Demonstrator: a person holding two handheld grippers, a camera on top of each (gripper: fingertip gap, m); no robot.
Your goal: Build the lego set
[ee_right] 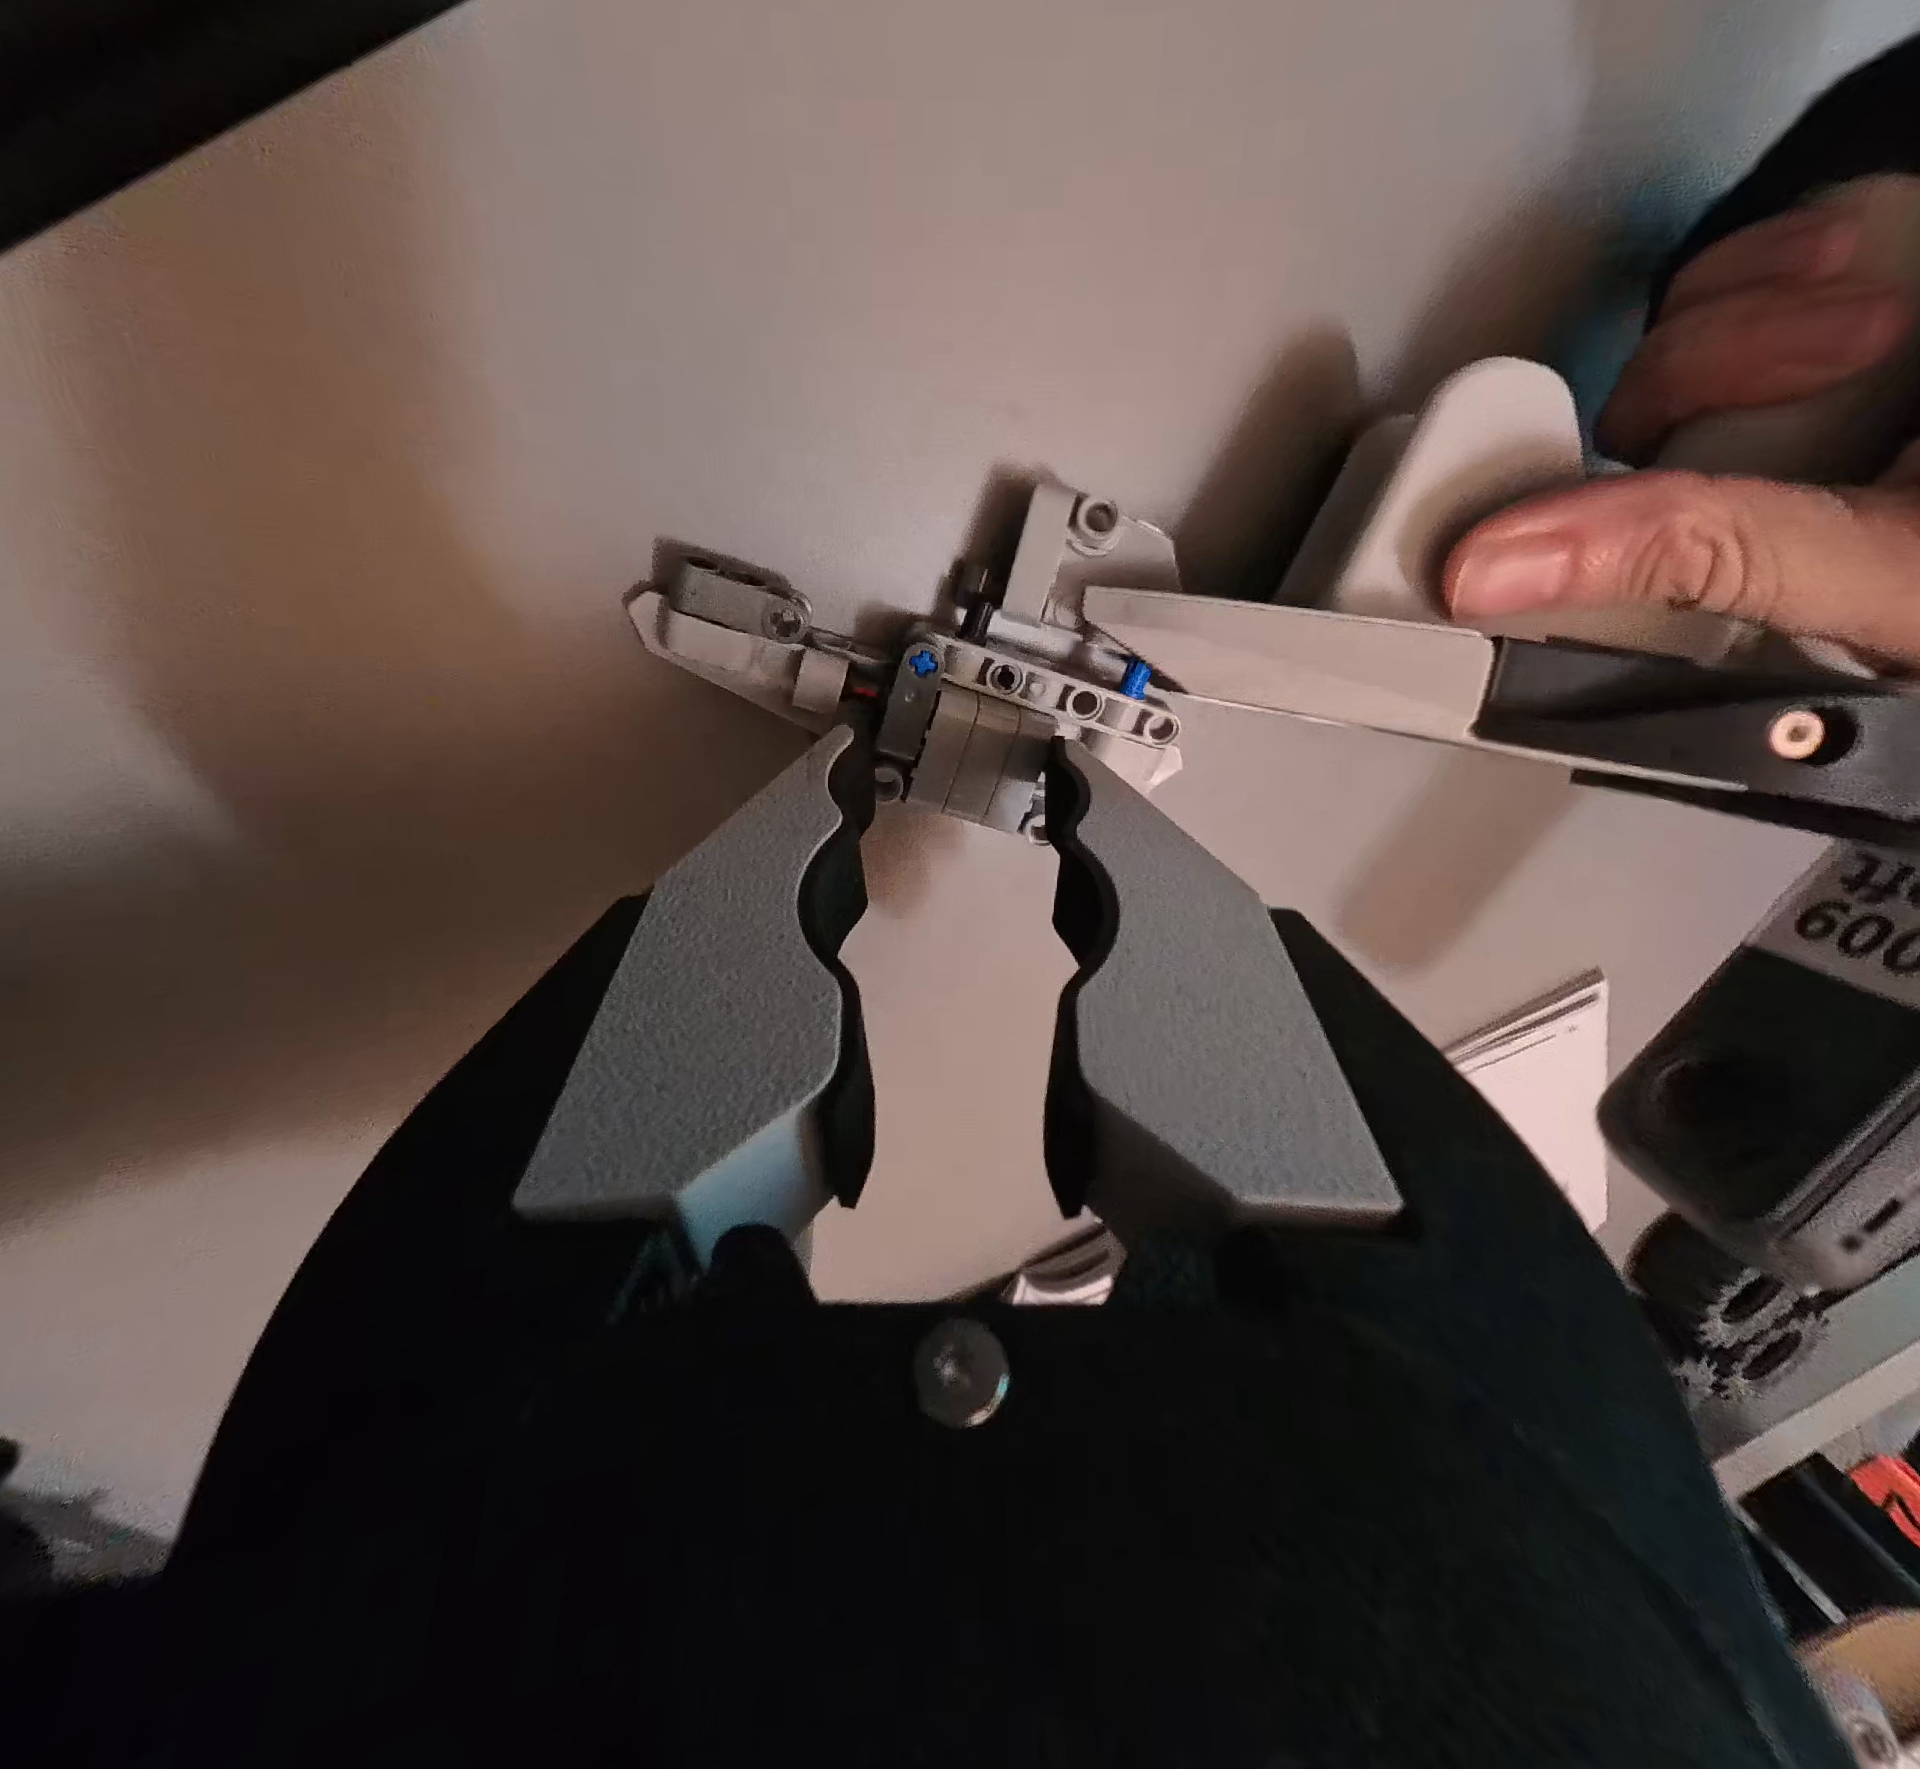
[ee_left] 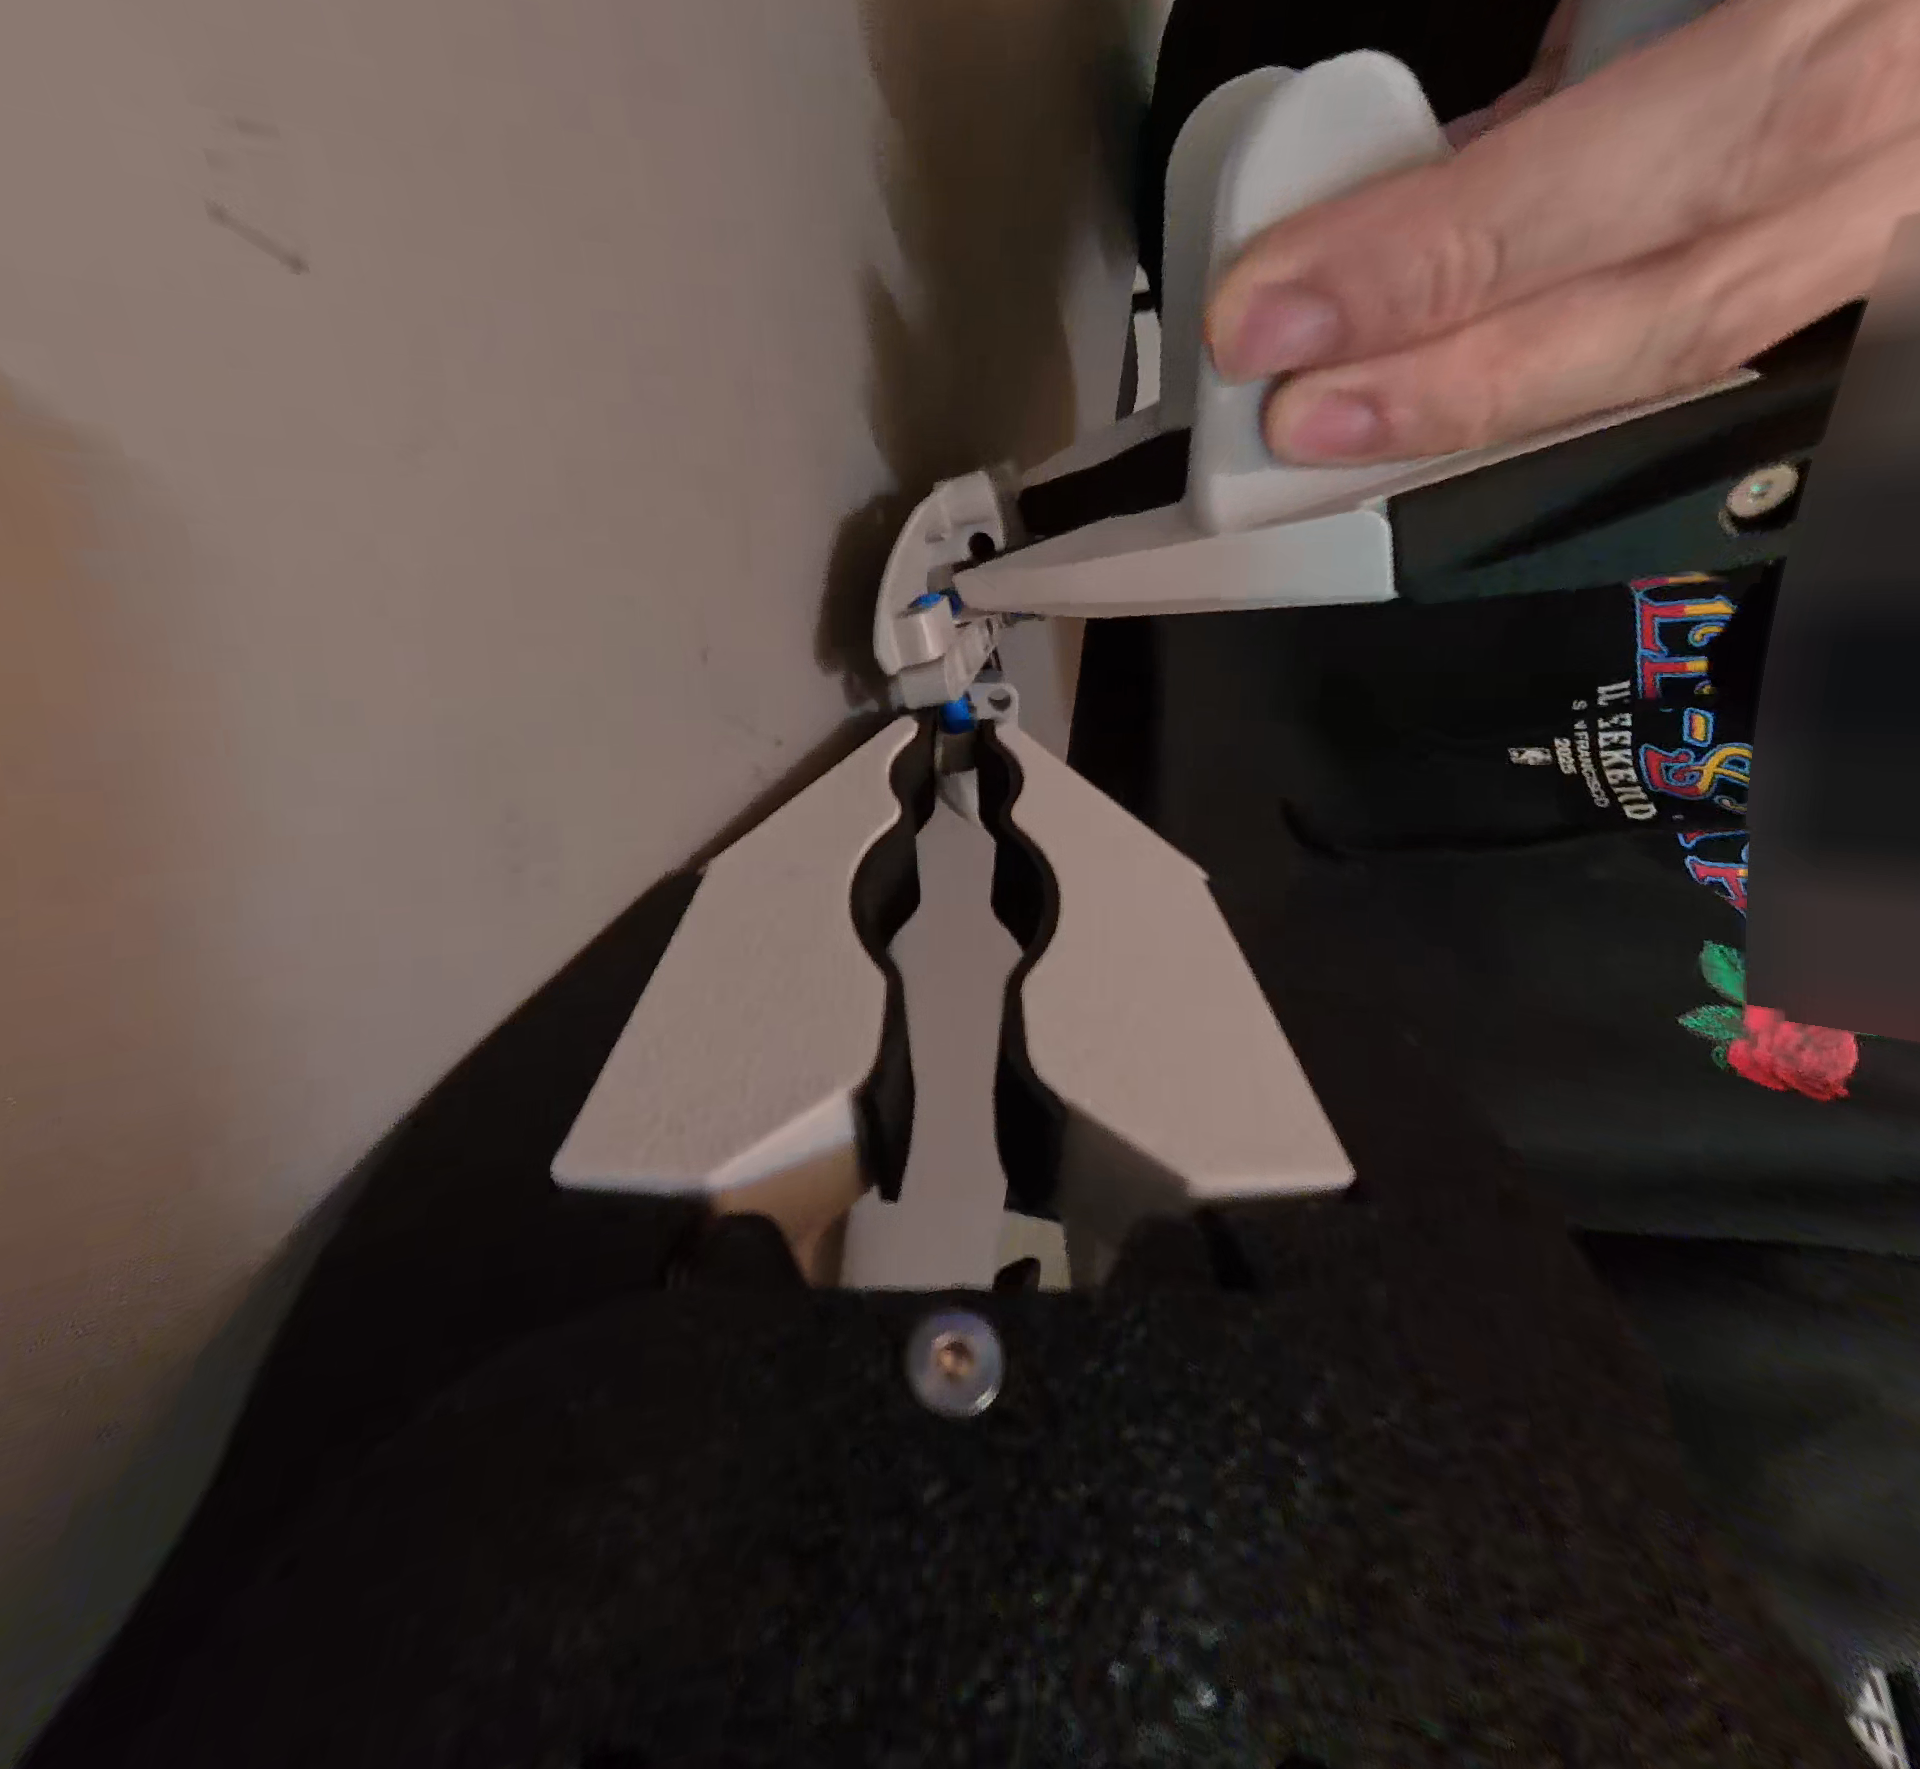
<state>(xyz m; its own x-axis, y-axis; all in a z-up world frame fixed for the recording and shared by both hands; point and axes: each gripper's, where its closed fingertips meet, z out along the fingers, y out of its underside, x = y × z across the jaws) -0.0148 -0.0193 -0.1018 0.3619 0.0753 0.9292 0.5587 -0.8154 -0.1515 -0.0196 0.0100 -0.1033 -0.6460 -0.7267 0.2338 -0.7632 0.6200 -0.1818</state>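
I find both tools engaged on one grey lego assembly [ee_right: 966,701], which is held above the pale desk [ee_right: 623,265]. In the right wrist view, my right gripper [ee_right: 951,763] has its jaws closed narrowly on the stacked grey block at the assembly's underside, black pads pressing either flank. A blue cross-pin and a blue peg show on the perforated beam above. My left gripper [ee_left: 951,732] has its jaws nearly together, pinching the same assembly [ee_left: 940,618] at its lower end; in the right wrist view it [ee_right: 1101,628] enters from the right, tips at the beam's end. A hand [ee_left: 1558,265] grips the right tool's handle. A white booklet [ee_right: 1538,1085] lies toward the desk's right edge.
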